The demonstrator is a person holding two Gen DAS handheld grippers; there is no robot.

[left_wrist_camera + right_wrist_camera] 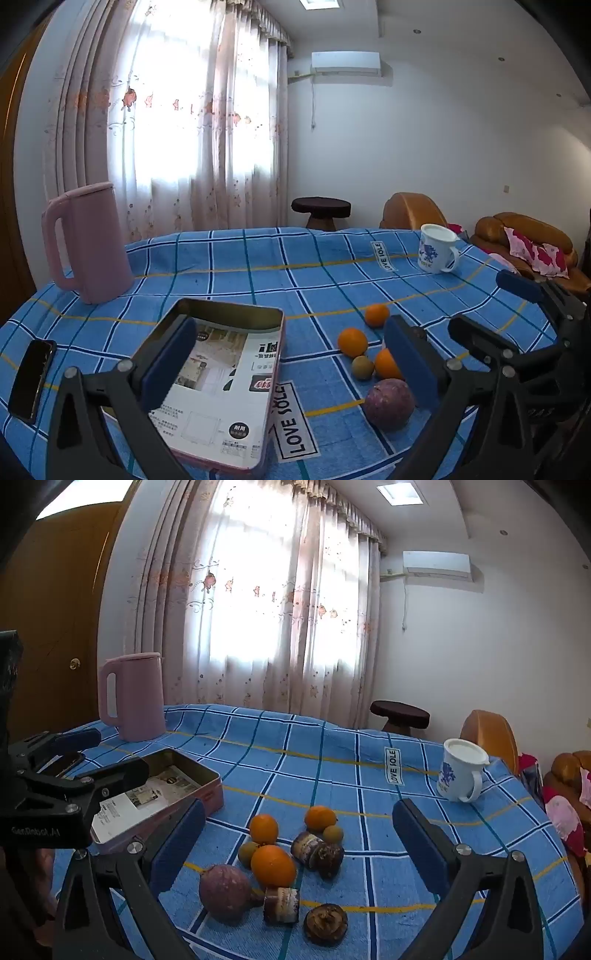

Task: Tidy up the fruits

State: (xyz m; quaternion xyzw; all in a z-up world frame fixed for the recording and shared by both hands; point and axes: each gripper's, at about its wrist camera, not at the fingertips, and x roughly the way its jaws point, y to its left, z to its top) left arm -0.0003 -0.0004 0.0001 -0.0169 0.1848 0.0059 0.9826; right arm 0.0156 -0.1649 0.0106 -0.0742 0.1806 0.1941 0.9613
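A cluster of fruit lies on the blue checked cloth: three oranges [272, 864] [352, 342], two small green-brown fruits [247, 853], a purple round fruit [226, 890] [388, 403] and several dark brown pieces [325, 923]. A shallow pink tin [218, 380] [162, 794] with printed paper inside sits left of the fruit. My left gripper [291, 365] is open and empty, over the tin's right edge. My right gripper [299, 845] is open and empty, above the fruit cluster. The right gripper also shows in the left wrist view [517, 332].
A pink kettle [86, 243] [131, 698] stands at the back left. A white mug with blue print [437, 249] [461, 775] stands at the back right. A black phone [31, 380] lies by the left edge. A stool and sofas stand beyond the table.
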